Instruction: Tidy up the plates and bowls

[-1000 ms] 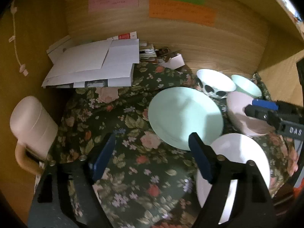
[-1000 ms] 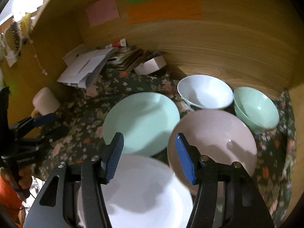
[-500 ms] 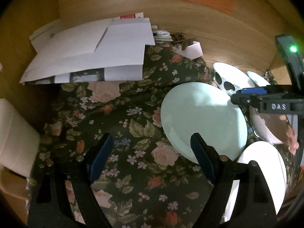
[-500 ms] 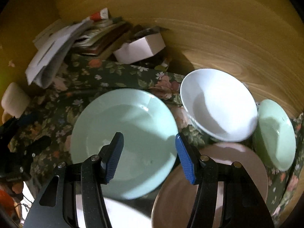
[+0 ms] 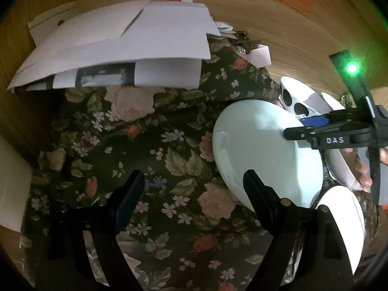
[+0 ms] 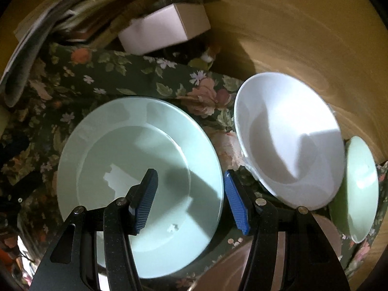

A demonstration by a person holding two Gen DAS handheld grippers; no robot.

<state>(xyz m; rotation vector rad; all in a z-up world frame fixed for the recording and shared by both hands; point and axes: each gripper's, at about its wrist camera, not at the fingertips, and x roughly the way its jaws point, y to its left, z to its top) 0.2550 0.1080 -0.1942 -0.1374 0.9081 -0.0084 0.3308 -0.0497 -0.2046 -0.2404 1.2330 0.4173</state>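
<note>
A mint-green plate (image 6: 135,160) lies flat on the floral cloth. My right gripper (image 6: 190,194) hangs open over its right rim, left pad above the plate and right pad just outside the edge, neither touching it. Beside it stand a white bowl (image 6: 288,140), a mint bowl (image 6: 361,194) and a pink bowl (image 6: 322,230). In the left wrist view, my left gripper (image 5: 194,194) stands wide open over bare cloth, left of the mint plate (image 5: 262,150), with nothing between its fingers. A white plate (image 5: 344,223) lies at the lower right. The right gripper (image 5: 300,127) reaches in from the right.
A pile of papers and envelopes (image 5: 121,48) covers the back left of the cloth. A small white box (image 6: 165,29) sits against the curved wooden wall (image 6: 291,36). A cream mug (image 5: 12,181) stands at the far left. The floral cloth (image 5: 157,157) is rumpled.
Both grippers came down and forward. The right one left the pink bowl and white plate and now straddles the mint plate's right rim. Jaw widths look unchanged.
</note>
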